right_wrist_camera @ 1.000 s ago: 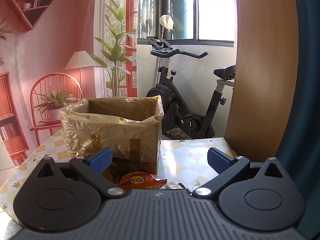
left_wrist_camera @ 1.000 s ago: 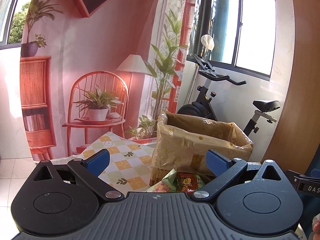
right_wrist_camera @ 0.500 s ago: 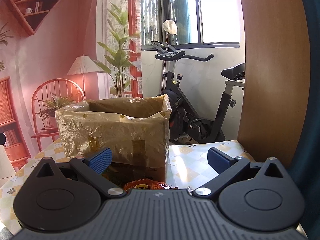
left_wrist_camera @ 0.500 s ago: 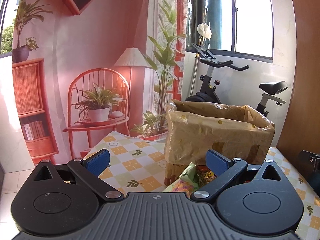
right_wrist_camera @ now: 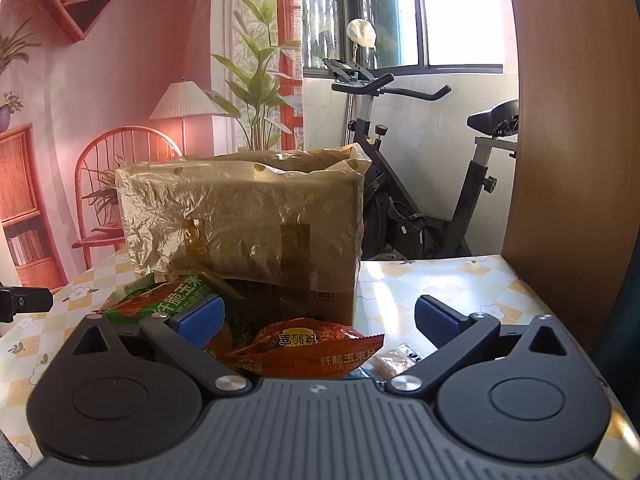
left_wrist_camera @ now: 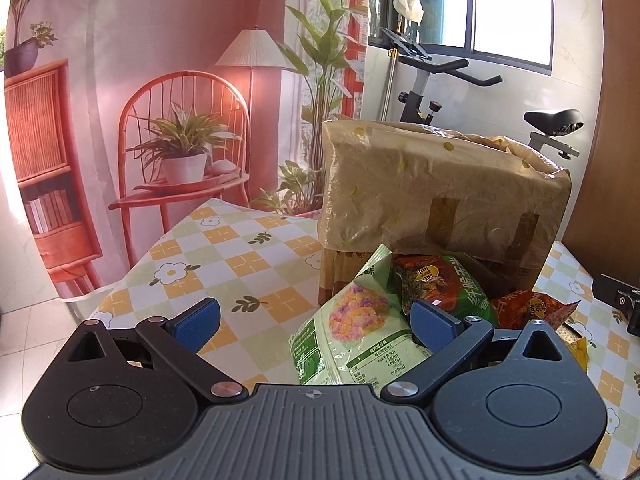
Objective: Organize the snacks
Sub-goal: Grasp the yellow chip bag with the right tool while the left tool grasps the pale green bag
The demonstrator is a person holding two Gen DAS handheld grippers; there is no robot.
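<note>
Green-and-white snack bag [left_wrist_camera: 352,340] lies at lower centre, just before the plastic-lined box [left_wrist_camera: 440,200]. Left gripper [left_wrist_camera: 314,320] gapes wide, right gripper [right_wrist_camera: 320,318] likewise over the orange packet [right_wrist_camera: 304,348]. Best: pinch a crimped edge, then lift clear of the box rim.

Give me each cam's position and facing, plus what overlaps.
Left wrist: on the left gripper, above the checked tablecloth, facing the plastic-lined cardboard box and green snack bag; both blue fingers show, open.
Right wrist: on the right gripper, facing the same box from further right, orange snack bag between its open fingers.
Shared: box, orange bag, exercise bike.
</note>
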